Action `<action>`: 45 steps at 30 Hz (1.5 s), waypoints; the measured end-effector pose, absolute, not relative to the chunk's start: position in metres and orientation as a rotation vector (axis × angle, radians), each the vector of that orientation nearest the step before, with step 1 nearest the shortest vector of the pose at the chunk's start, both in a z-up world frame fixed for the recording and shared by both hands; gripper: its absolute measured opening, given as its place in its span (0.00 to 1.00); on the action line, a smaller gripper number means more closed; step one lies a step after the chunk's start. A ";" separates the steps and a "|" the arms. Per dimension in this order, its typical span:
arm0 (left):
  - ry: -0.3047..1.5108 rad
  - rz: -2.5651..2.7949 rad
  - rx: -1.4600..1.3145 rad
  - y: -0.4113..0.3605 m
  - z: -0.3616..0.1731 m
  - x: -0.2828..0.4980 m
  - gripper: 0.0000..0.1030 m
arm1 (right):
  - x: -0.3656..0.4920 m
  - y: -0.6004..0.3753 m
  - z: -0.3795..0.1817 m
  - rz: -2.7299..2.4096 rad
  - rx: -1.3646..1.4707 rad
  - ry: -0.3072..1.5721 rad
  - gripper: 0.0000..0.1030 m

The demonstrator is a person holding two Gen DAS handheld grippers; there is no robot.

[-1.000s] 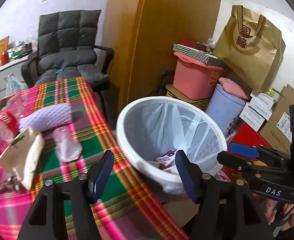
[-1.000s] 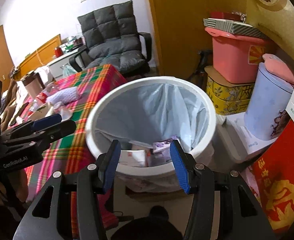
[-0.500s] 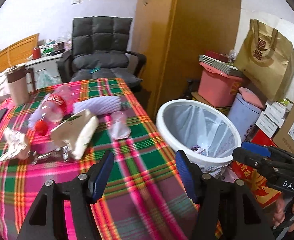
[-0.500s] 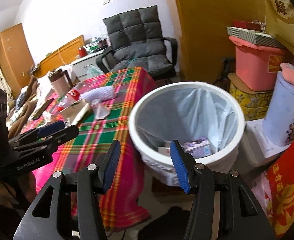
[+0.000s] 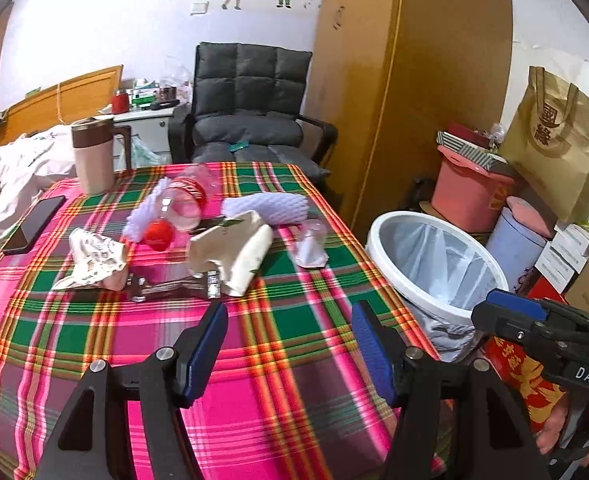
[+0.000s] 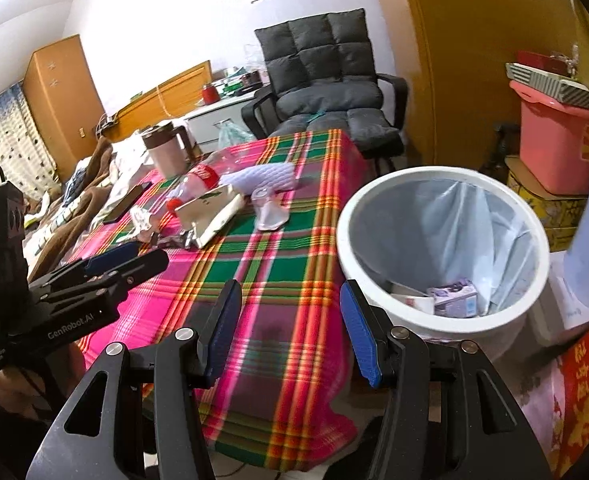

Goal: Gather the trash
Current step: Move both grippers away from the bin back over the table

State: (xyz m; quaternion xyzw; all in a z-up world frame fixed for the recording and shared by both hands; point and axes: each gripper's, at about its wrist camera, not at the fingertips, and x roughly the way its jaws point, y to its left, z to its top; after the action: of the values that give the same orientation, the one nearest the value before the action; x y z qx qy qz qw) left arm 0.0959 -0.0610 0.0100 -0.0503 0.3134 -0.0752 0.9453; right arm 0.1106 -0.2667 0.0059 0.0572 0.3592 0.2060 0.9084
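Note:
A white trash bin with a clear liner stands right of the plaid table; it holds some boxes. Trash lies on the table: a clear bottle with a red cap, white foam netting, a beige carton, a crumpled wrapper, a clear plastic cup and a foil strip. My left gripper is open and empty over the table's near part. My right gripper is open and empty between the table edge and the bin.
A beige mug and a black phone sit at the table's far left. A grey chair stands behind it. A pink tub, a blue canister, a paper bag and boxes crowd the right.
Both grippers have pulled back from over the bin and swung left toward the table. Both stay open and empty.

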 end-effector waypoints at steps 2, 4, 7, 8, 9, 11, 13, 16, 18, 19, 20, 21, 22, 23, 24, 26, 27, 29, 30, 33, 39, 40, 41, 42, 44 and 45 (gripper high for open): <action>0.627 -0.145 -0.103 -0.055 0.009 0.092 0.62 | 0.108 -0.264 0.005 0.436 0.106 0.730 0.52; 0.629 -0.139 -0.107 -0.050 0.007 0.090 0.65 | 0.107 -0.258 0.004 0.445 0.081 0.735 0.52; 0.641 -0.125 -0.129 -0.038 0.003 0.086 0.68 | 0.109 -0.250 0.001 0.462 0.072 0.770 0.52; 0.641 -0.119 -0.131 -0.035 0.002 0.085 0.68 | 0.110 -0.247 0.000 0.470 0.072 0.781 0.52; 0.640 -0.106 -0.133 -0.030 0.001 0.083 0.68 | 0.109 -0.246 0.000 0.475 0.071 0.788 0.52; 0.642 -0.084 -0.135 -0.023 0.000 0.079 0.68 | 0.109 -0.241 0.000 0.486 0.068 0.798 0.52; 0.643 -0.057 -0.139 -0.015 0.000 0.075 0.68 | 0.110 -0.239 0.000 0.502 0.078 0.803 0.52; 0.643 -0.031 -0.140 -0.005 0.000 0.073 0.68 | 0.111 -0.235 -0.001 0.512 0.089 0.814 0.52; 0.646 -0.017 -0.143 0.002 -0.001 0.073 0.68 | 0.112 -0.231 -0.001 0.521 0.091 0.816 0.52; 0.654 -0.011 -0.147 0.005 -0.002 0.074 0.68 | 0.113 -0.228 -0.001 0.526 0.091 0.816 0.52; 0.669 0.002 -0.157 0.009 -0.004 0.075 0.68 | 0.114 -0.226 -0.001 0.531 0.092 0.817 0.52; 0.681 0.007 -0.169 0.012 -0.006 0.075 0.68 | 0.114 -0.225 -0.001 0.534 0.094 0.820 0.52; 0.692 0.008 -0.189 0.017 -0.008 0.076 0.68 | 0.116 -0.224 -0.001 0.536 0.099 0.824 0.52; 0.694 0.008 -0.195 0.019 -0.009 0.077 0.68 | 0.117 -0.222 -0.001 0.540 0.104 0.827 0.52; 0.693 0.004 -0.195 0.021 -0.009 0.077 0.67 | 0.118 -0.221 -0.002 0.542 0.106 0.828 0.52; 0.686 0.008 -0.195 0.025 -0.010 0.076 0.67 | 0.119 -0.219 -0.002 0.541 0.106 0.831 0.51; 0.684 0.007 -0.198 0.027 -0.010 0.077 0.67 | 0.121 -0.219 -0.002 0.544 0.106 0.834 0.51; 0.681 0.012 -0.201 0.031 -0.010 0.077 0.66 | 0.123 -0.217 -0.002 0.543 0.110 0.838 0.50; 0.681 0.013 -0.203 0.033 -0.010 0.077 0.65 | 0.125 -0.216 -0.002 0.544 0.111 0.840 0.50; 0.681 0.008 -0.217 0.037 -0.011 0.081 0.65 | 0.130 -0.212 -0.003 0.545 0.112 0.848 0.47; 0.672 -0.013 -0.226 0.042 -0.008 0.094 0.65 | 0.140 -0.203 -0.006 0.563 0.116 0.863 0.42; 0.670 -0.012 -0.224 0.043 -0.007 0.096 0.65 | 0.143 -0.201 -0.006 0.566 0.116 0.866 0.42; 0.668 -0.013 -0.225 0.044 -0.007 0.098 0.65 | 0.145 -0.199 -0.007 0.567 0.116 0.868 0.41; 0.666 -0.014 -0.227 0.045 -0.007 0.099 0.65 | 0.147 -0.198 -0.007 0.568 0.116 0.872 0.41; 0.664 -0.011 -0.226 0.047 -0.007 0.102 0.65 | 0.153 -0.195 -0.008 0.574 0.120 0.878 0.40; 0.664 -0.010 -0.226 0.048 -0.008 0.103 0.65 | 0.155 -0.194 -0.009 0.576 0.122 0.881 0.40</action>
State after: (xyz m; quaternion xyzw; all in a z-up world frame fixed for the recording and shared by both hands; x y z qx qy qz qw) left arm 0.1026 0.0478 -0.0076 -0.1105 0.3250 -0.0048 0.9392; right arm 0.1551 -0.1935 -0.0088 0.0581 0.4202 0.2748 0.8629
